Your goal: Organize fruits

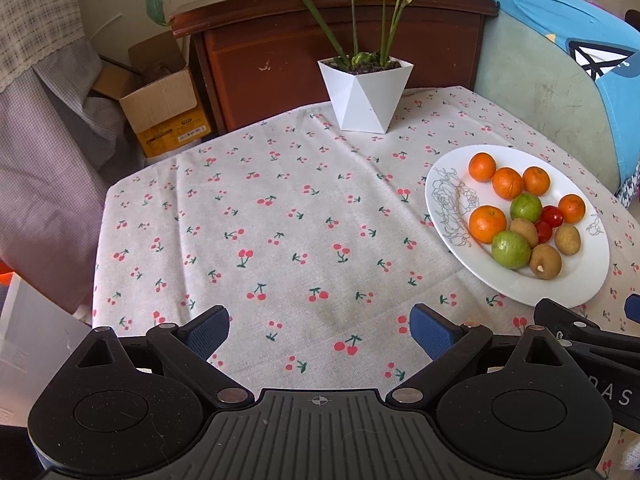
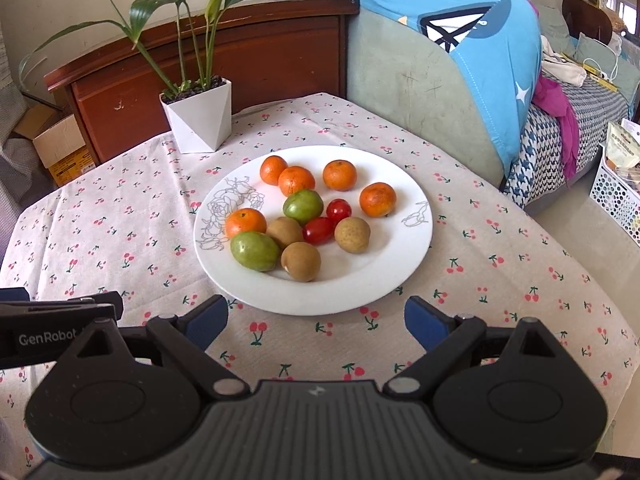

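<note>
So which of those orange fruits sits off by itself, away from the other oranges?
The orange fruit on the right side of the plate, beside the two small red fruits. Three others cluster at the far rim and one lies by the flower drawing.

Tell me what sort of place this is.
Most likely a lived-in room at home, perhaps a living room. A cherry-print tablecloth covers a small table holding a potted plant and a plate of fruit, beside a worn sofa.
</note>
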A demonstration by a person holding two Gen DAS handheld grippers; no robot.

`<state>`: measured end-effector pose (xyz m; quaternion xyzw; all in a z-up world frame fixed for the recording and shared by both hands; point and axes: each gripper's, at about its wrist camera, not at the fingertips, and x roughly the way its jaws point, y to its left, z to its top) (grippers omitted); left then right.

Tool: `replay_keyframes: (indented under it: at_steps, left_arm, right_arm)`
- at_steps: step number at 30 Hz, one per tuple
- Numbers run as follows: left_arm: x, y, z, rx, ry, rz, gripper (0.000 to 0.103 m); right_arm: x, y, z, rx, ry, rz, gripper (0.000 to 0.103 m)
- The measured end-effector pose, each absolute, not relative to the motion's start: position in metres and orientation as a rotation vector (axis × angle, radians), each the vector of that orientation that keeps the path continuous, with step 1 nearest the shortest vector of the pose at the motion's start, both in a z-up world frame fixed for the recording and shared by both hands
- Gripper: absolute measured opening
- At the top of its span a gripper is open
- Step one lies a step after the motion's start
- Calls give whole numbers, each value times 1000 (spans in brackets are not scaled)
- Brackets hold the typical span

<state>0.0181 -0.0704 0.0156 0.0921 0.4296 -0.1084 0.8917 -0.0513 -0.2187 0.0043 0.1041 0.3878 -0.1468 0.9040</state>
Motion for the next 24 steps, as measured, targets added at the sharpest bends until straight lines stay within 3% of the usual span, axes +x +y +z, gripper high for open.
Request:
replay_keyframes:
  at_steps: [24]
  left_arm:
    - [4, 3, 18, 70, 895, -154, 98]
  right_arm:
    - [-74, -141, -25, 132, 794, 37, 95]
